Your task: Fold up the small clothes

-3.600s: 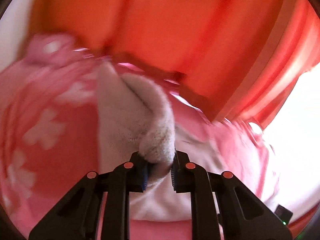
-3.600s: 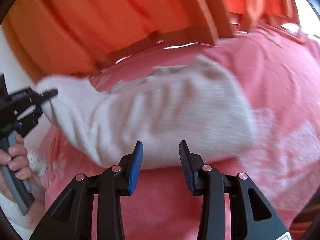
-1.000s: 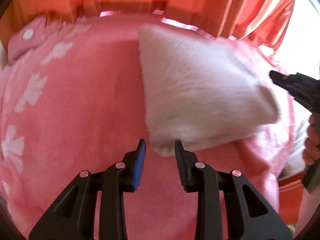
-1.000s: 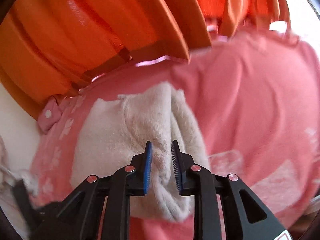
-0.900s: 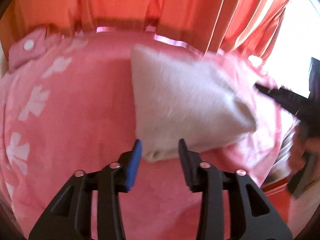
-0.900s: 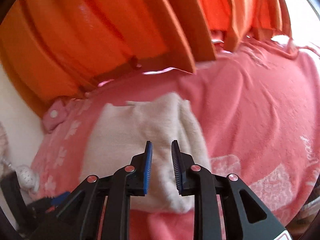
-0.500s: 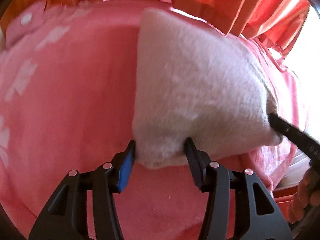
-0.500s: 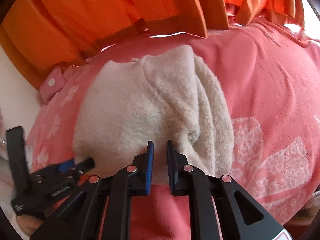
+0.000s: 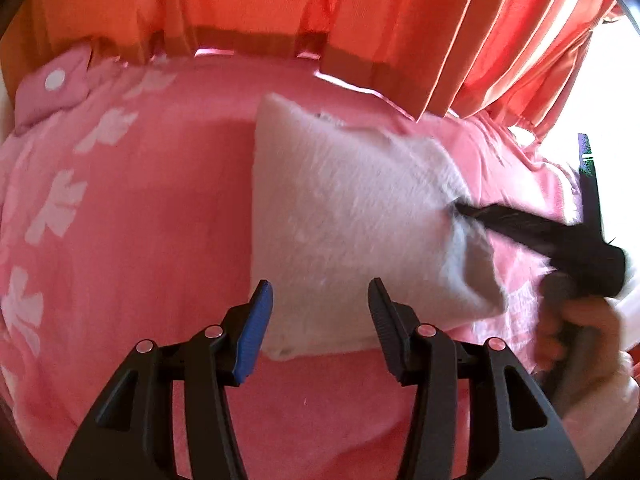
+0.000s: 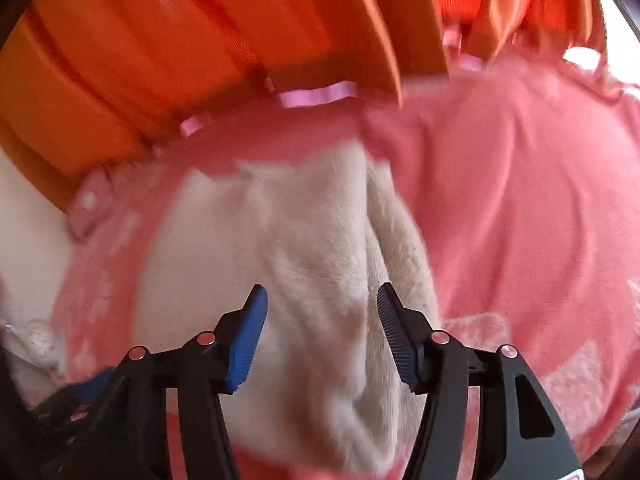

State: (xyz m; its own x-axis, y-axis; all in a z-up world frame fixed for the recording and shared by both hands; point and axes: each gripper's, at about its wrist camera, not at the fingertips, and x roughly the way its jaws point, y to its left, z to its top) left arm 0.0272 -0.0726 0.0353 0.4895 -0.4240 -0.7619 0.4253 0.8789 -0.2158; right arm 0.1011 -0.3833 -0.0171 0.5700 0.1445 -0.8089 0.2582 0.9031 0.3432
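Observation:
A folded, fuzzy cream-white garment [image 9: 352, 216] lies on a pink blanket [image 9: 152, 208]. My left gripper [image 9: 320, 320] is open, its jaws wide apart at the garment's near corner, holding nothing. My right gripper [image 10: 320, 328] is open too, jaws spread above the garment [image 10: 296, 280], where a thick fold runs down the middle. In the left wrist view the right gripper [image 9: 532, 228] comes in from the right, its tips at the garment's right edge, held by a hand [image 9: 580, 332].
Orange curtains [image 9: 320, 12] hang close behind the blanket. A pink pillow with a white dot [image 9: 56, 84] lies at the far left. The pink blanket [image 10: 520, 220] has white flower prints [image 9: 60, 208]. A white speckled cloth [image 10: 36, 340] shows at the left edge of the right wrist view.
Both grippers have opened wide and drawn back a little from the garment. The right one was shut on the fold half a second ago. The garment now lies loose on the blanket.

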